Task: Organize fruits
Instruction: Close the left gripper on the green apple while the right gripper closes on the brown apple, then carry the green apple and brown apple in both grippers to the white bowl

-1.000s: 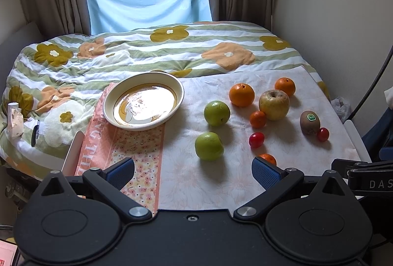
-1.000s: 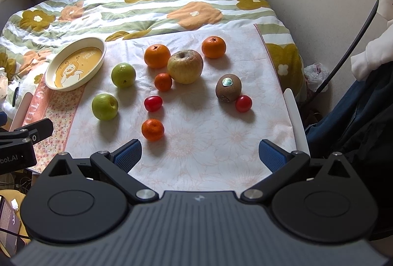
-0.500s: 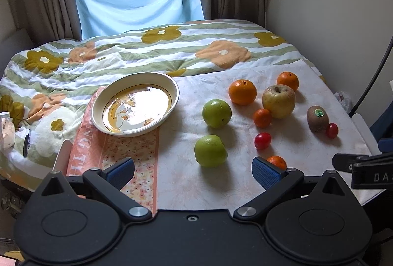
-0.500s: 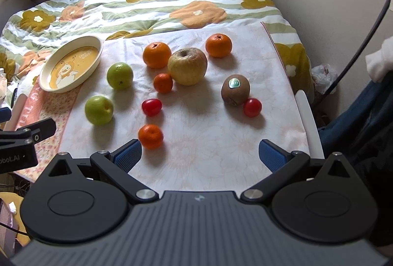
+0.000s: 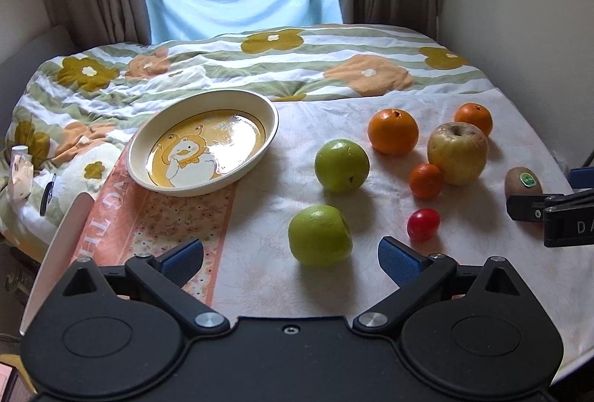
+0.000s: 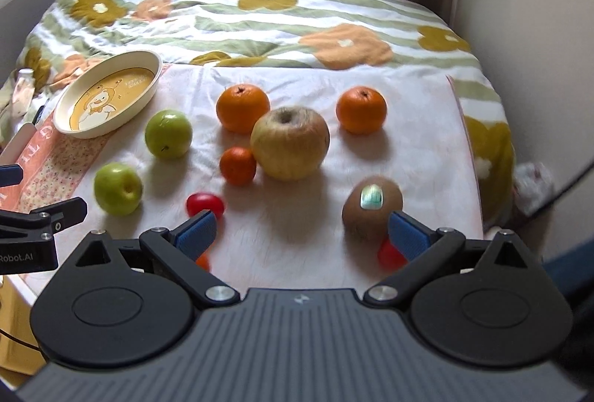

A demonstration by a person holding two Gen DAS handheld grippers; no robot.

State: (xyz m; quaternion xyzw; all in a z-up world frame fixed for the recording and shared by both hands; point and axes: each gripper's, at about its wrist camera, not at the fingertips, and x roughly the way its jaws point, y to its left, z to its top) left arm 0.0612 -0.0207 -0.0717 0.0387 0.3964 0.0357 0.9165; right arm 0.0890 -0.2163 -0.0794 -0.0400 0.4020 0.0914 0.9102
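While both grippers hang over the near edge of the white cloth (image 6: 408,149), neither holds a thing — the left gripper (image 5: 290,255) is spread wide with the nearer green apple (image 5: 320,235) just beyond its blue pads, and the right gripper (image 6: 301,229) is spread wide too, empty. Take the big yellow apple (image 6: 290,142) as the marker: two oranges (image 6: 243,108) (image 6: 361,109) sit behind it, a small tangerine (image 6: 238,165) touches its left side, and a red tomato (image 6: 205,204) lies nearer, left. Right of it and closer rests the kiwi (image 6: 372,212), sticker up — a second tomato (image 6: 389,255) peeps beside the right pad. Far left of the apple waits the duck plate (image 5: 203,143), empty, beyond a second green apple (image 5: 342,165).
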